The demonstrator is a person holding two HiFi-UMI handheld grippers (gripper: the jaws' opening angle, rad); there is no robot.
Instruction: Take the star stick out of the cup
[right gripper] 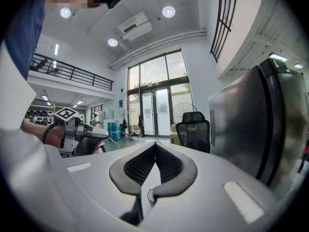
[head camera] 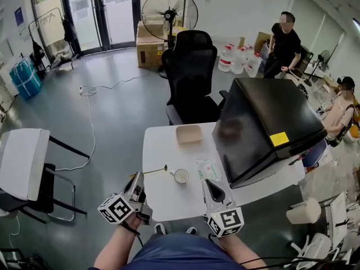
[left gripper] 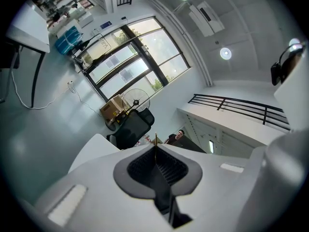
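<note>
1. Stick with the star, the star stick (head camera: 153, 170), is already out of the cup (head camera: 181, 176) and held level over the tabletop's (head camera: 169, 202) near-left edge.
2. Left gripper (head camera: 137, 183) pinches its end; right gripper (head camera: 213, 189) is closed on nothing.
3. Removal looks done; only setting it down may remain.

Bright, even daylight from the far glass doors (head camera: 95, 16) and round ceiling lights (left gripper: 225, 53) fills the room; shadows are soft, fisheye edges bend and darken, and nearest surfaces look perhaps slightly blurred.
</note>
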